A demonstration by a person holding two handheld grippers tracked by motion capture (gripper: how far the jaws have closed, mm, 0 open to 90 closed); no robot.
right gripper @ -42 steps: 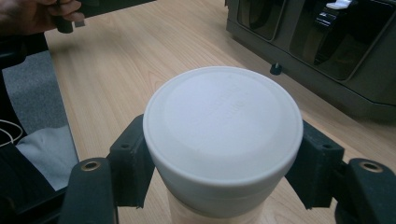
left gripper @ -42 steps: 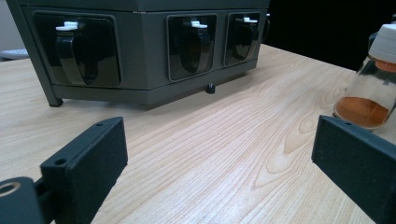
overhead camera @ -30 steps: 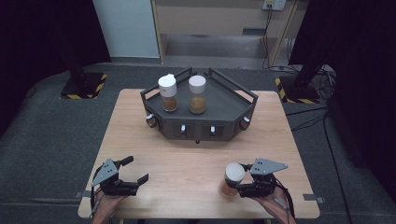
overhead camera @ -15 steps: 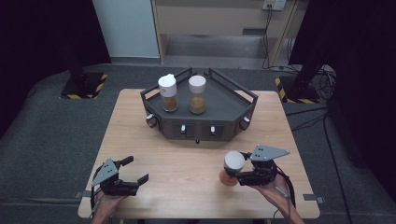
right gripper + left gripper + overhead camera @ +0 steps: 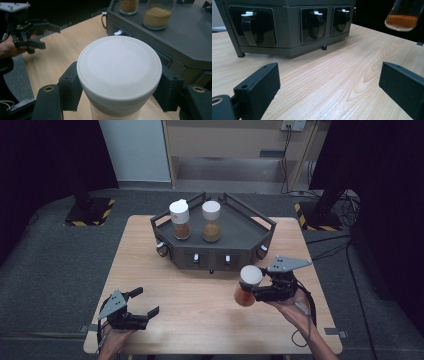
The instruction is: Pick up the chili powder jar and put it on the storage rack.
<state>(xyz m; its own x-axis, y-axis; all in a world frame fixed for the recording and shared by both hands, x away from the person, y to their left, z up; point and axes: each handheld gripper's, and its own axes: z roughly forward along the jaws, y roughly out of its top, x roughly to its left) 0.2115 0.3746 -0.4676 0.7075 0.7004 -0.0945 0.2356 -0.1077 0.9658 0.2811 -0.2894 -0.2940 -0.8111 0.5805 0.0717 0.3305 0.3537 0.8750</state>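
We had the right gripper (image 5: 256, 291) clenched on the white-lidded spice jar (image 5: 248, 285), its fingers (image 5: 71, 86) pressing just under the lid, the jar clear of the table (image 5: 200, 320). Our left gripper (image 5: 142, 302) rested released, nothing between its fingers (image 5: 258, 87).

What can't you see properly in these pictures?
- The jar held in the right gripper: in the right gripper view its white lid hides what is inside, and the bottom edge cuts off its body.
- The same jar in the left gripper view: the top edge cuts off everything but its orange-filled bottom.
- The two jars on the grey rack: labels too small to make out in the high view; tops cut off in the right gripper view.
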